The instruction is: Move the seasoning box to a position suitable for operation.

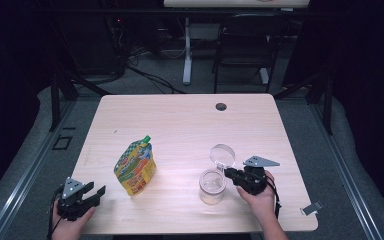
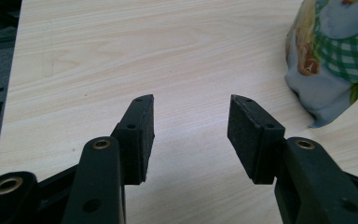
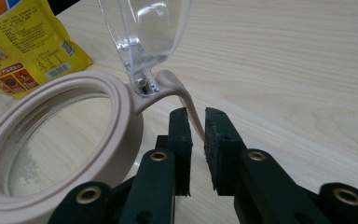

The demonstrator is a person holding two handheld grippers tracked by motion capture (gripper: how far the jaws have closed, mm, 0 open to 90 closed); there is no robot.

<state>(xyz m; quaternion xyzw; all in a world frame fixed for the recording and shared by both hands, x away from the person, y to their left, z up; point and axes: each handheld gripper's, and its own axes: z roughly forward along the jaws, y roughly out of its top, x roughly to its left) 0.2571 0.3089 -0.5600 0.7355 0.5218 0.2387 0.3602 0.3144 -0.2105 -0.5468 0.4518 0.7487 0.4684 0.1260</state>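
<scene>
Right tool (image 3: 197,135) clenched on the jar (image 1: 213,186) handle (image 3: 186,100); left tool (image 2: 191,135) released, empty.
Grip the handle squarely, steadying the jar beside its raised lid (image 3: 144,28).

We hold our left gripper (image 1: 99,191) low at the near left with jaws spread wide, while our right gripper (image 1: 228,173) points left, jaws nearly closed, pinching a thin handle (image 3: 193,122).
</scene>
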